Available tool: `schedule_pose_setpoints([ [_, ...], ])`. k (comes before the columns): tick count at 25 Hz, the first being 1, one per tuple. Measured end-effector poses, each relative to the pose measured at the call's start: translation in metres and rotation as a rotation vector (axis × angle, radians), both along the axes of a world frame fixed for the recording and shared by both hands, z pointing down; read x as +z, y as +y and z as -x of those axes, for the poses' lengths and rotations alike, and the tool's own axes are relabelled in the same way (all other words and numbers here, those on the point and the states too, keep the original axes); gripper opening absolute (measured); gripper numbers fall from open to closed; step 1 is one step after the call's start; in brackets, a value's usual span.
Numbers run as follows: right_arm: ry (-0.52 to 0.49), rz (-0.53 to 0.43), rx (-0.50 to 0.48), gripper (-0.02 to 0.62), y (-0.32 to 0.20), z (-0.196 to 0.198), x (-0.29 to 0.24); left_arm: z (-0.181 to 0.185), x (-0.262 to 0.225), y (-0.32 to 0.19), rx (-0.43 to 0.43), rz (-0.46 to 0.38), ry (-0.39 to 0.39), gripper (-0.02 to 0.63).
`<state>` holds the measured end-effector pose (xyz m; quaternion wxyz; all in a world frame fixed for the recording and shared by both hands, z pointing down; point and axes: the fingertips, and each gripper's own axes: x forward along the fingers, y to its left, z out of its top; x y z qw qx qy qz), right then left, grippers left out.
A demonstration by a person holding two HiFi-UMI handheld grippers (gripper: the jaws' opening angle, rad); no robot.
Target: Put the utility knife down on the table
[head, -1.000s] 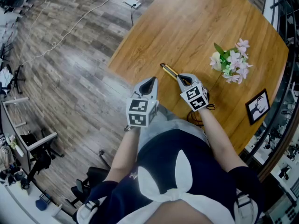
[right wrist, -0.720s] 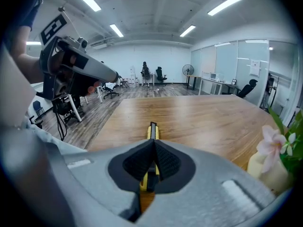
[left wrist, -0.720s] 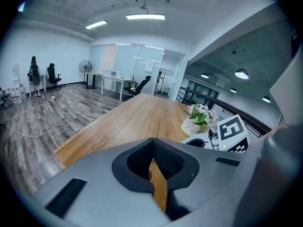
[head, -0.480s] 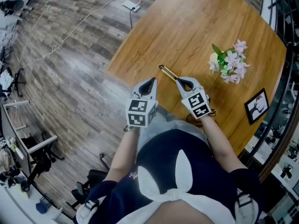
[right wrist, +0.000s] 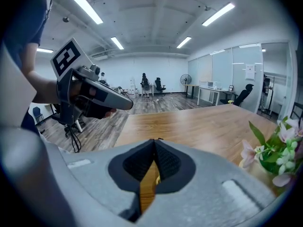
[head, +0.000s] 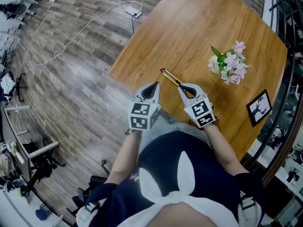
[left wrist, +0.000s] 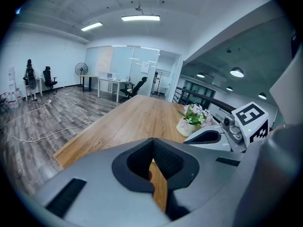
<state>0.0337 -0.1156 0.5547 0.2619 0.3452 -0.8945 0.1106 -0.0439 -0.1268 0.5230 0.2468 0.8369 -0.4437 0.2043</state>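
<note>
A yellow and black utility knife (head: 170, 76) lies flat on the round wooden table (head: 199, 27), near its front edge. My right gripper (head: 183, 85) hangs just behind the knife's near end with its jaws shut and nothing between them. In the right gripper view only wood and a sliver of yellow show through the gap behind the closed tips (right wrist: 154, 141). My left gripper (head: 154, 85) hovers beside it at the table's edge, also shut and empty (left wrist: 152, 139). Each gripper shows in the other's view: the left gripper (right wrist: 102, 96), the right gripper (left wrist: 210, 136).
A small vase of pink and white flowers (head: 227, 64) stands right of the knife. A framed picture (head: 259, 107) lies by the table's right edge. On the wooden floor to the left run a white cable and a power strip (head: 131, 11).
My right gripper has risen and drawn back a little from the knife, which stays lying on the table. The left gripper has kept its place.
</note>
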Motion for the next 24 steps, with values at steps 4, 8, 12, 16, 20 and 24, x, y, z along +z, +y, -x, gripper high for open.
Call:
schedule_pose_setpoints([
  [4, -0.018, -0.010, 0.030, -0.003, 0.003, -0.006, -0.009, -0.007, -0.004, 0.005, 0.014, -0.008, -0.001, 0.017],
  [8, -0.019, -0.021, 0.053, -0.003, 0.007, -0.008, -0.018, -0.012, -0.006, 0.013, 0.038, -0.012, 0.002, 0.017],
  [12, -0.024, -0.027, 0.064, -0.003, 0.010, -0.010, -0.023, -0.017, -0.009, 0.016, 0.055, -0.021, 0.003, 0.017],
  [16, -0.024, -0.037, 0.072, -0.003, 0.011, -0.012, -0.022, -0.019, -0.010, 0.018, 0.060, -0.024, 0.004, 0.017],
  [20, -0.020, -0.032, 0.075, -0.003, 0.013, -0.014, -0.022, -0.020, -0.013, 0.019, 0.058, -0.028, -0.001, 0.017],
  [24, -0.009, -0.026, 0.078, -0.003, 0.014, -0.016, -0.021, -0.021, -0.013, 0.022, 0.060, -0.026, 0.000, 0.017],
])
